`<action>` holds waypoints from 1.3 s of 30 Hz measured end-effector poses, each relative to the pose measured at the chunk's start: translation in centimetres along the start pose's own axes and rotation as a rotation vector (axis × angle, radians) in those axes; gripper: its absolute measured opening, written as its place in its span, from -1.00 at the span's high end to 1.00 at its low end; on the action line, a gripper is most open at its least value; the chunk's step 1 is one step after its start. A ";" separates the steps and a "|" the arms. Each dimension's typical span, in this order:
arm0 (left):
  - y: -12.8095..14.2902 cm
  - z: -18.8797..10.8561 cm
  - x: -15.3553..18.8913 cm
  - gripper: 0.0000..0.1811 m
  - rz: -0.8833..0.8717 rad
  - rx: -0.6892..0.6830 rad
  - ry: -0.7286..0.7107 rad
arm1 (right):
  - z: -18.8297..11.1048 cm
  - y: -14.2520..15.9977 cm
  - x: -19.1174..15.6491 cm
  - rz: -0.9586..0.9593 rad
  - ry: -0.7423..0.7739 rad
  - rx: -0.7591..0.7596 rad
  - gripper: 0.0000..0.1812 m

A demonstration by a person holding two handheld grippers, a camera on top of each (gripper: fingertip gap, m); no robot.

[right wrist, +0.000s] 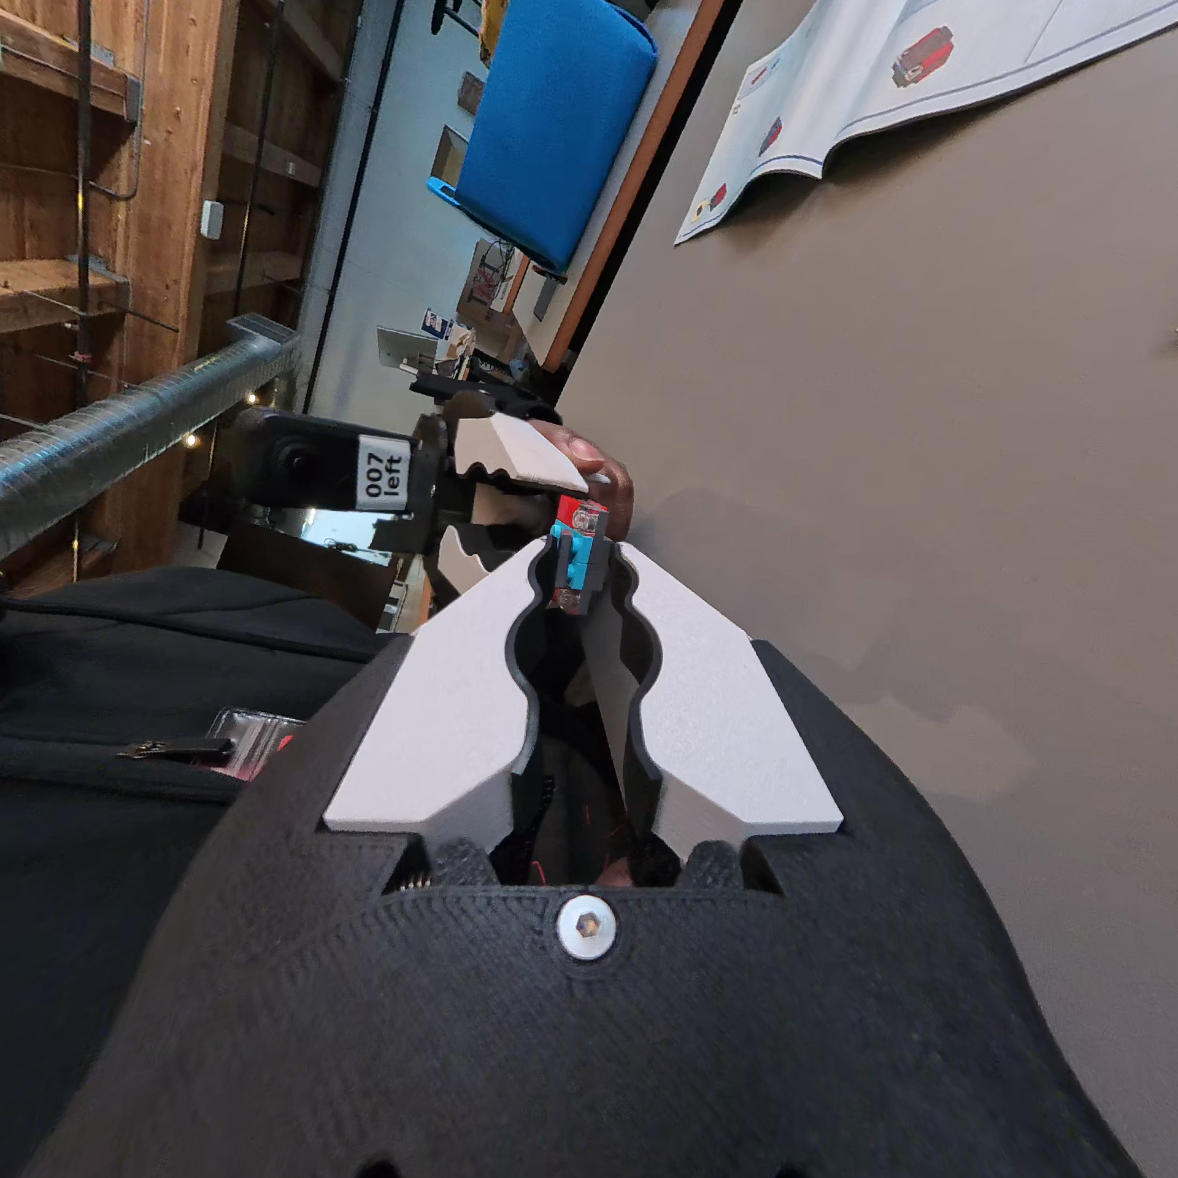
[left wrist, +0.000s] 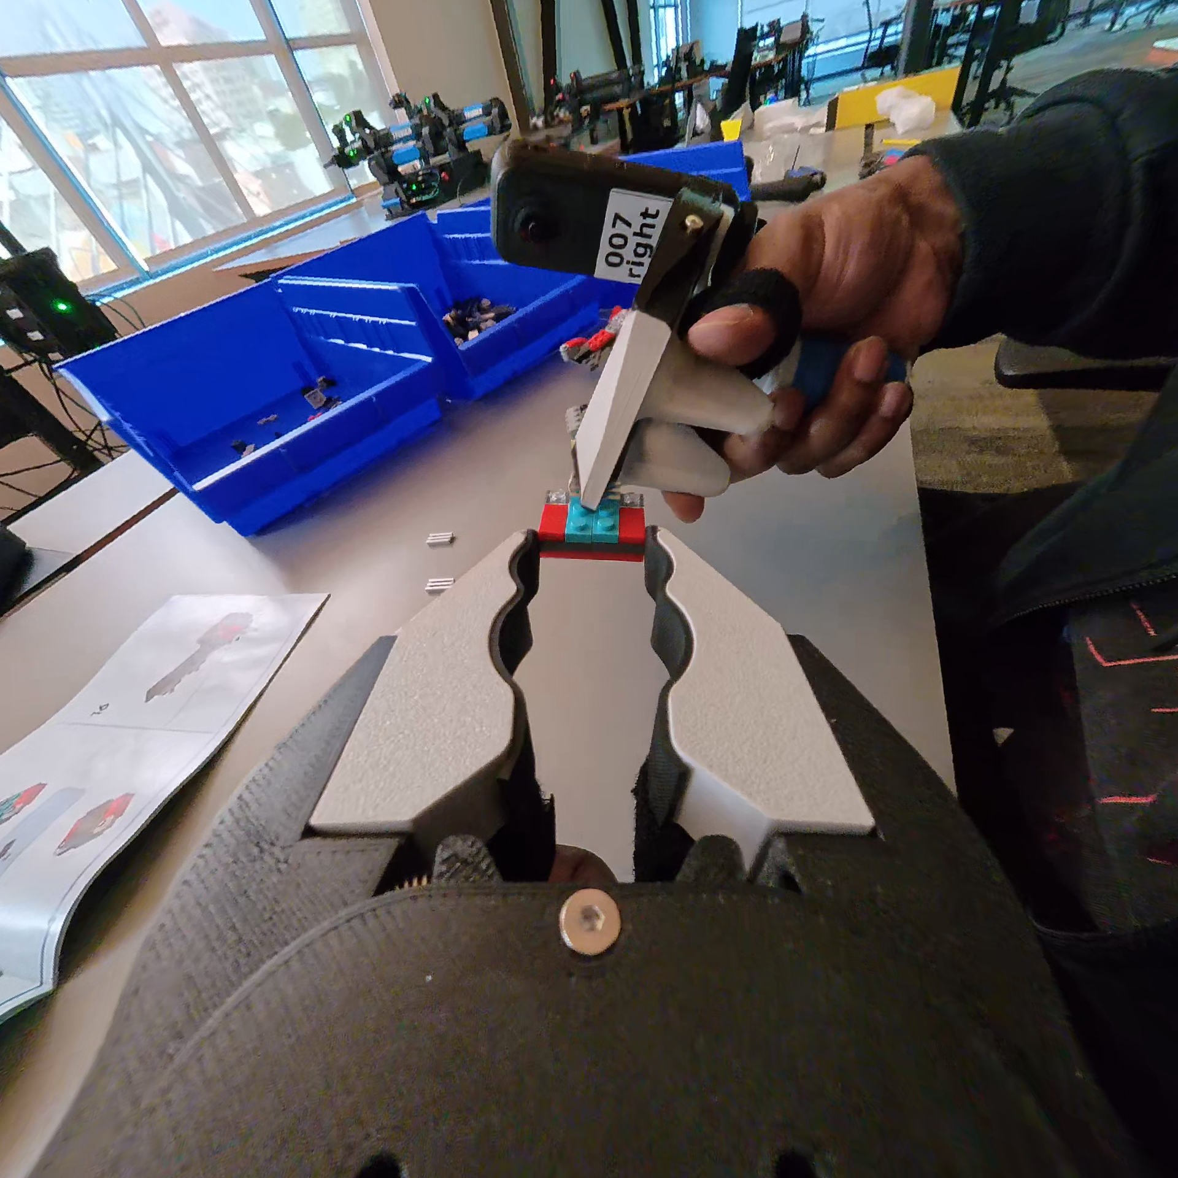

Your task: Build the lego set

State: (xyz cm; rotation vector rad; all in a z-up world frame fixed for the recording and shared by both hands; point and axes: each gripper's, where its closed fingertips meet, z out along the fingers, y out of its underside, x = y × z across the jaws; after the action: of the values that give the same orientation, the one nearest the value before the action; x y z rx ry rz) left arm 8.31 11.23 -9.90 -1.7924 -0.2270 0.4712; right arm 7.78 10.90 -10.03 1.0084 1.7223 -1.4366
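Small red, black, teal lego assembly, seemingly held level.

The right hand-held gripper pinches the red-and-teal lego assembly held by the left hand-held gripper.

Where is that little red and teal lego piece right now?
The lego piece is clamped between the left gripper fingertips, above the grey table, with the right gripper tips on its top.
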 end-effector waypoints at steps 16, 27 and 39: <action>-0.9 -0.6 -0.3 0.57 -0.189 0.113 0.060 | -0.2 -0.8 -0.9 -0.196 0.102 0.070 0.83; -1.8 -1.5 -1.0 0.53 -0.748 0.255 0.302 | -0.3 -1.8 -2.4 -0.432 0.162 0.128 0.84; -4.1 -2.1 -0.5 0.74 -0.869 0.415 0.437 | 0.7 -1.0 -4.5 -0.654 0.159 0.120 0.84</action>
State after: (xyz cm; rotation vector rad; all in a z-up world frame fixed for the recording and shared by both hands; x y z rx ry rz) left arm 9.14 10.29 -5.46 -1.1926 -0.5203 -0.4623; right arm 9.08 9.51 -5.74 0.6493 2.2326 -1.9156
